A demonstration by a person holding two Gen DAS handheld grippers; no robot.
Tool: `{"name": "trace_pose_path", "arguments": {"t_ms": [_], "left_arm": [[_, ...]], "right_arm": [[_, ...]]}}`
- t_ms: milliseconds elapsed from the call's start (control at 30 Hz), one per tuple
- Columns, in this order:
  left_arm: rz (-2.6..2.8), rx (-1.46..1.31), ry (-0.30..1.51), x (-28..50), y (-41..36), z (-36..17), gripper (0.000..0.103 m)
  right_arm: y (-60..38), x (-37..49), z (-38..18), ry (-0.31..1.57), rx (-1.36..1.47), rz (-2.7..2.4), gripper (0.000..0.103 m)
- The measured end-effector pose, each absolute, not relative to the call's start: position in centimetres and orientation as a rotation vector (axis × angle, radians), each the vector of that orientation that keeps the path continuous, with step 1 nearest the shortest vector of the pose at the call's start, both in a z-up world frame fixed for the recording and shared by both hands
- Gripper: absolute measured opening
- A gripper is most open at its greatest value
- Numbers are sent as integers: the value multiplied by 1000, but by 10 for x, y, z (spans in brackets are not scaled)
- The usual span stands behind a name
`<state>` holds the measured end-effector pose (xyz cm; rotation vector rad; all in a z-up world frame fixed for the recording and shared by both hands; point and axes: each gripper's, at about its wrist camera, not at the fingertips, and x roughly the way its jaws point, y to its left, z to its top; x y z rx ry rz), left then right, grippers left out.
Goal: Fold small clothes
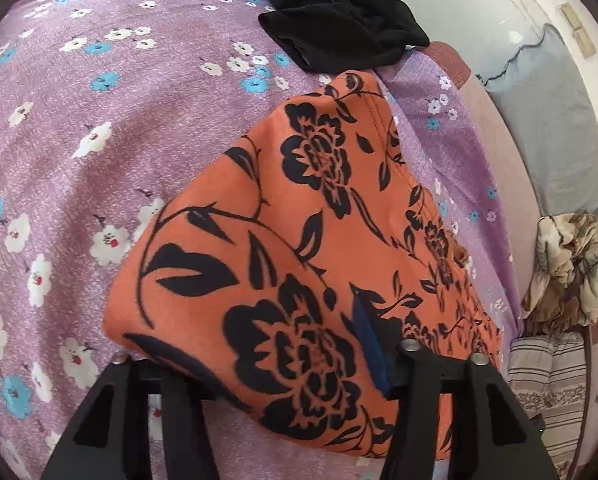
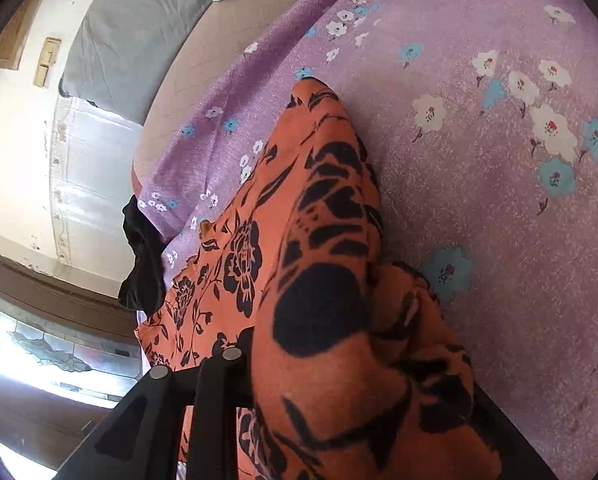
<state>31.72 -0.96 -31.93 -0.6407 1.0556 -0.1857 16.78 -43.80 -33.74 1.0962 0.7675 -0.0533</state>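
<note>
A: An orange garment (image 1: 299, 240) printed with black flowers lies across a purple floral bedsheet (image 1: 79, 128), its far corner ending just short of a crumpled black garment (image 1: 339, 24).

B: And the left gripper (image 1: 295, 384)?

A: Its black fingers (image 1: 411, 392) stand wide apart at the near edge of the orange cloth. The fabric drapes over the gap between them, and a dark blue pad shows against the right-hand finger. Whether the cloth is pinched cannot be told from the left wrist view.

B: The right wrist view?

A: The orange garment (image 2: 323, 280) rises in a bunched fold straight up to the right gripper (image 2: 339, 380). One finger (image 2: 219, 392) shows on the left; the cloth covers the other side, so how far the jaws are parted cannot be told.

B: What surrounds the work?

A: The bedsheet (image 2: 479, 220) fills the right of that view, and the black garment (image 2: 143, 256) sits at the sheet's edge, beside the orange one. A grey pillow (image 1: 547, 128) lies against the wall, and a beige patterned cloth (image 1: 567, 268) is heaped beyond the bed's edge.
</note>
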Motion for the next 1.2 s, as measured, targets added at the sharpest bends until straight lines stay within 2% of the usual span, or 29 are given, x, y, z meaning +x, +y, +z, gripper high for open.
{"name": "trace_pose_path", "arguments": {"t_ms": [67, 100, 133, 233, 400, 567, 667, 767, 800, 867, 933, 1000, 1100, 1200], "left_arm": [[-179, -606, 1050, 319, -17, -316, 66], [-164, -588, 1039, 320, -18, -315, 48], [-133, -573, 1030, 320, -18, -315, 23], [-137, -629, 1020, 320, -10, -314, 21], [-173, -625, 999, 300, 5, -292, 20], [-200, -606, 1006, 233, 27, -273, 20], [-170, -563, 1049, 191, 36, -287, 21], [-158, -555, 1151, 182, 44, -316, 27], [-172, -588, 1152, 183, 50, -312, 28], [-180, -591, 1129, 181, 63, -296, 29], [-148, -585, 1064, 171, 81, -280, 29], [-101, -563, 1000, 160, 94, -265, 30], [3, -430, 838, 151, 94, -235, 30], [-55, -318, 734, 149, 74, -217, 32]], "right_arm": [[-439, 170, -337, 771, 1083, -41, 31], [-437, 171, -334, 772, 1051, -50, 29], [-434, 171, -330, 761, 1020, -58, 27], [-421, 169, -306, 703, 911, -69, 21], [-407, 147, -275, 645, 813, -82, 19], [-399, 99, -261, 693, 827, -86, 19], [-392, 71, -269, 764, 822, -92, 19], [-399, 58, -311, 986, 945, -128, 25], [-409, 52, -322, 987, 1055, -126, 28], [-432, 38, -324, 934, 1209, -147, 35], [-449, 17, -304, 843, 1175, -237, 51], [-461, -8, -276, 735, 1051, -391, 60], [-456, -16, -244, 640, 883, -400, 60], [-426, 8, -237, 653, 783, -259, 57]]}}
